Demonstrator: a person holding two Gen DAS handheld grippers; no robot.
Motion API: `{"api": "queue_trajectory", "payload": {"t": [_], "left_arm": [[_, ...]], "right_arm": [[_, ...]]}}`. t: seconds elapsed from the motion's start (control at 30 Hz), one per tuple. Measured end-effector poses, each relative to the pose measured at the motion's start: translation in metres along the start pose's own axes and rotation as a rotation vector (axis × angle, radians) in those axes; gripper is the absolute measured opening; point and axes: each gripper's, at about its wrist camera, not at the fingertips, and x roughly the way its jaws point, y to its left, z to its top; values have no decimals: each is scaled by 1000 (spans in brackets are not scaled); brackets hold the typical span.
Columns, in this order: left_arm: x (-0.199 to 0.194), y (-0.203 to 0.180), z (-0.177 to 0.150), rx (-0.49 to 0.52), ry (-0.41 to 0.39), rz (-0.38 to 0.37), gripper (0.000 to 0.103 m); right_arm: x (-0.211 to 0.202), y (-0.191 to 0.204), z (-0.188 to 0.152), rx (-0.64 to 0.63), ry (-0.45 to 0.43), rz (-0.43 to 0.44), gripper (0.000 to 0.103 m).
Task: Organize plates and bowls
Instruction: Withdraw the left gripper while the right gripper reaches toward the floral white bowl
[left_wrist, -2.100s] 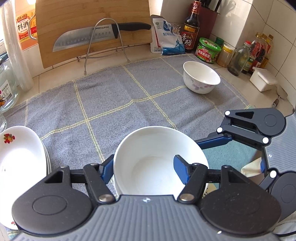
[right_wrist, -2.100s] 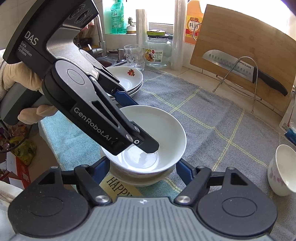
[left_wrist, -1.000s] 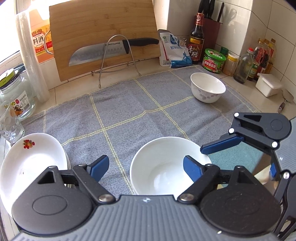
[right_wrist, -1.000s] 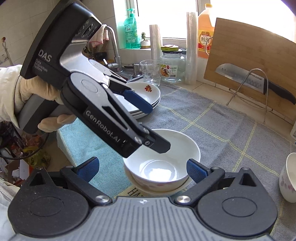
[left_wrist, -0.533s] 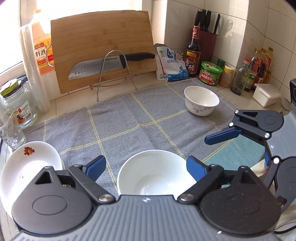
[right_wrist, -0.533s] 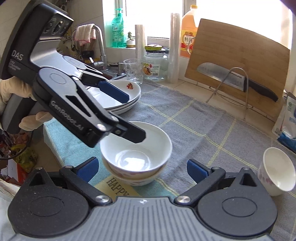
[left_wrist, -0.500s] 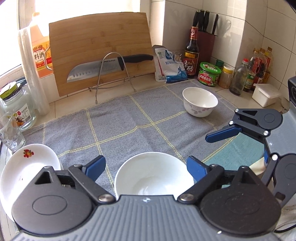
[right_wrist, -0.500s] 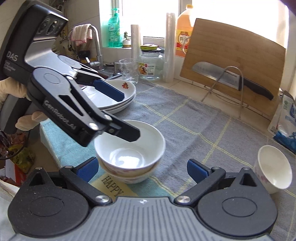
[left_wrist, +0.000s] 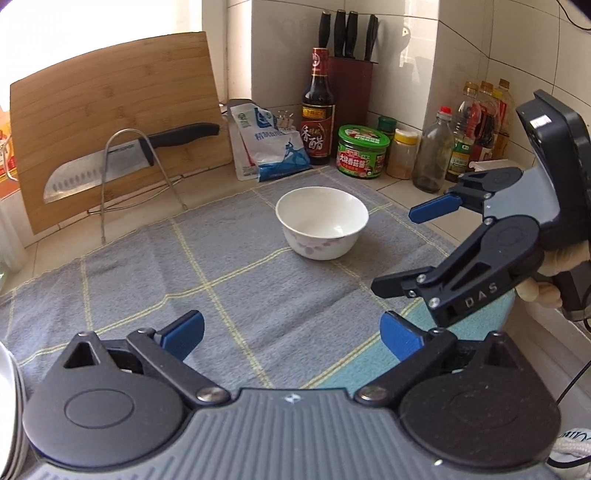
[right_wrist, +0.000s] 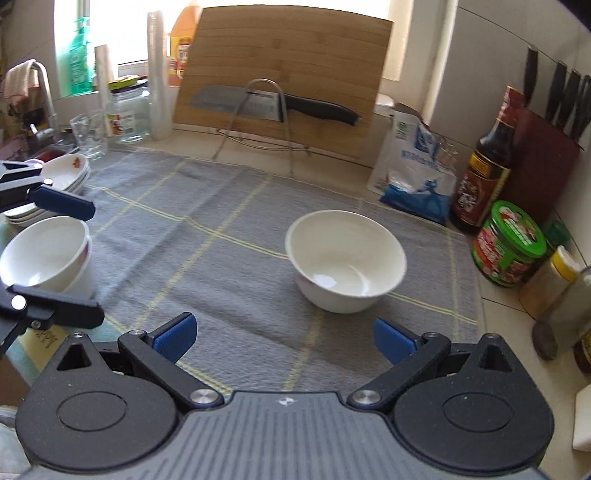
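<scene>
While the lone bowl (right_wrist: 345, 260) is sitting upright on the grey checked cloth (right_wrist: 207, 243), well apart from the other dishes, it is looking like glazed ceramic: stiff, fairly light for its size, slick on the wall and liable to chip if knocked or dropped. A pinch across the rim, one pad inside and one outside the wall, is looking like the surest hold, since the rounded outer belly would probably be slipping out of a squeeze from both sides. The right gripper (right_wrist: 282, 334) is pointing at this bowl with its blue pads spread wide and nothing between them; the bowl is lying just ahead of the tips, not yet touched. The left gripper (left_wrist: 291, 330) is opening its jaws, and only bare cloth is showing between them. The right wrist view is showing what the left one is missing: two nested bowls (right_wrist: 46, 256) standing at the cloth's near left edge, with the stack of plates (right_wrist: 62, 173) just behind them, beside the left gripper's fingers. The left wrist view is giving instead a side look at the right gripper with a gloved hand (left_wrist: 554, 273) behind it, the purple flower print on the lone bowl's outer wall, and only a sliver of plate rims at its lower left corner.
</scene>
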Motion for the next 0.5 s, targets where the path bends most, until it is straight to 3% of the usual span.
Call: {"api": "queue_trajectory", "payload": {"t": [0.23,0.37,0.5], "left_arm": [[43,-22,7,-4,-9,-16,101],[61,-31,11,-6,-21,38,101],[71,-35,15,-28,-49,44,101]], "right_arm": [[18,-32,-7,18,32,-37,103],[30,-44,-6,22,53,-62,103],[33,-62,-3,38,50,-56,103]]}}
